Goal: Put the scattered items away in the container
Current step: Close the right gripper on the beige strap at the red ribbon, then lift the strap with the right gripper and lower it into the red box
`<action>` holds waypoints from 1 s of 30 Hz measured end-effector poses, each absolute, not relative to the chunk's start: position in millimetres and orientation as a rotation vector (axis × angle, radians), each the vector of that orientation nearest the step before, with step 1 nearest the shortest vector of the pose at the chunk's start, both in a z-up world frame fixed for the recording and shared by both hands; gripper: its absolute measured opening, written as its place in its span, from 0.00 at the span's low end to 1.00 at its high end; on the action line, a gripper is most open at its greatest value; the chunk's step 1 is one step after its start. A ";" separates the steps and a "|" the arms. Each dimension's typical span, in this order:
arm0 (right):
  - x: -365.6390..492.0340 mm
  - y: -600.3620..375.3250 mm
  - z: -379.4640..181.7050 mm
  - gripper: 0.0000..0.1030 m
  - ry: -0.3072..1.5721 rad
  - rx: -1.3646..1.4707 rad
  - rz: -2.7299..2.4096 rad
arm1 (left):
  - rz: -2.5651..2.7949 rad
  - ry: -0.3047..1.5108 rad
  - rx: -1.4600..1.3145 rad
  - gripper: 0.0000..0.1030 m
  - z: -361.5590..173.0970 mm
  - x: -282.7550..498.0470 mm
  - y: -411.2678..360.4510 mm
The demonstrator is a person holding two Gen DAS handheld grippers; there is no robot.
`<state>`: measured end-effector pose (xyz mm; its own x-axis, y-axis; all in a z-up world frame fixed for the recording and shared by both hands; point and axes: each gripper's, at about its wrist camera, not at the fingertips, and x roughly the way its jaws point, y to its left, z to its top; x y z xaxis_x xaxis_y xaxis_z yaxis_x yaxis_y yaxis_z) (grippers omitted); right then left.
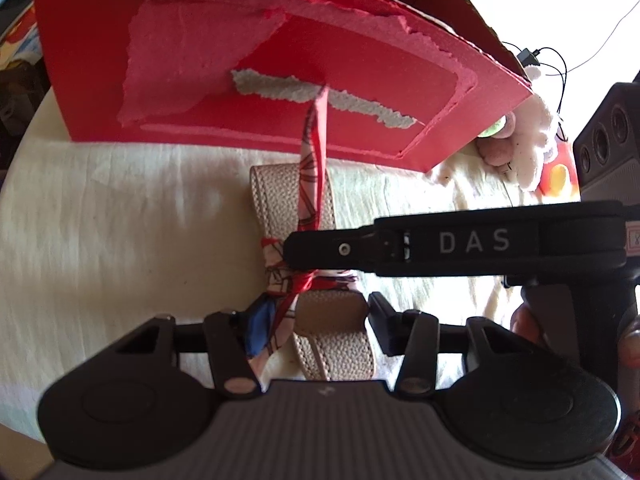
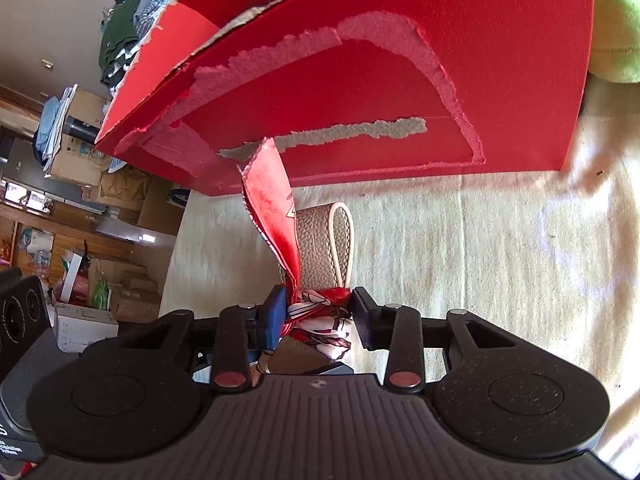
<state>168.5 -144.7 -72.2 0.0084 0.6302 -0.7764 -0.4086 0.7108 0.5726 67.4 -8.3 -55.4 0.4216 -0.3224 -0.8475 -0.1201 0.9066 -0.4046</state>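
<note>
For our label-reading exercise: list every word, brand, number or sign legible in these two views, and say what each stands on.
"DAS": pale capitals on the black finger of the right gripper, seen from the left wrist.
White print on the black device at the right wrist view's lower left edge: cut off, unreadable.
The torn red cardboard box: no text.

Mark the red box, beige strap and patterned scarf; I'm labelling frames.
red box (image 1: 100,80), left wrist view, front wall.
beige strap (image 2: 316,248), right wrist view, pebbled face.
patterned scarf (image 2: 272,208), right wrist view, raised tail.
</note>
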 end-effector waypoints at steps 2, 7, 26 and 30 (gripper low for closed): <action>165.7 -146.1 -67.2 0.35 1.324 0.195 0.829 | -0.144 1.141 -0.435 0.47 -52.4 66.0 -9.0; 153.4 -156.8 -40.7 0.33 1.269 0.174 0.874 | -0.194 1.121 -0.385 0.47 -28.0 56.5 -13.4; 205.2 -171.8 81.1 0.29 0.891 0.288 0.860 | -0.332 0.851 -0.231 0.47 111.5 128.5 -12.3; 235.2 -157.7 72.1 0.29 0.896 0.292 0.820 | -0.315 0.876 -0.210 0.47 106.0 169.4 -5.5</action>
